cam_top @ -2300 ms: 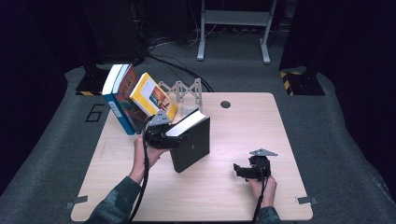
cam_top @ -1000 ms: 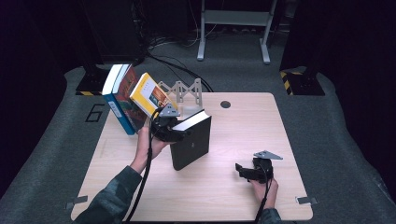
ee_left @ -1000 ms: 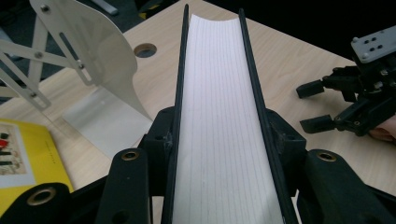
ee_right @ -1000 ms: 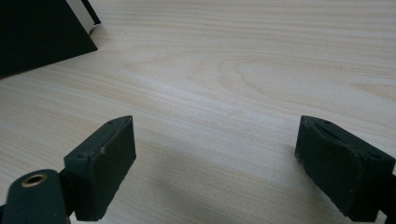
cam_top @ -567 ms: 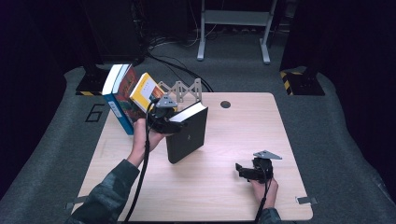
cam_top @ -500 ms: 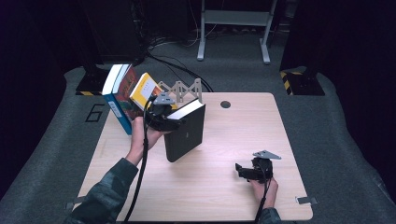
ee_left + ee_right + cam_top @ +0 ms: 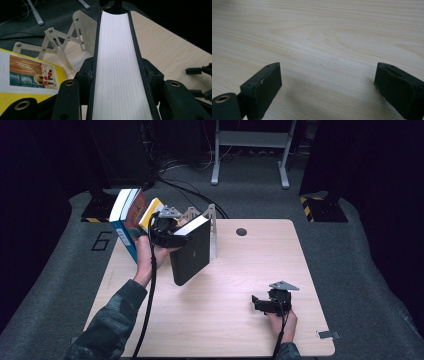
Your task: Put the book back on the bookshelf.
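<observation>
I'm clamping the black book [image 7: 191, 251] across its covers with the left gripper [image 7: 167, 231]; it's stiff, probably heavy, while the right gripper [image 7: 261, 303] is idling agape.

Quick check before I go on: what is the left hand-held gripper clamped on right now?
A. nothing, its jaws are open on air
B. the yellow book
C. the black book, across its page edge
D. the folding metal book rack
C: in the left gripper view the left hand-held gripper has its jaws on both covers of the black book, with the white page edge between them.
</observation>
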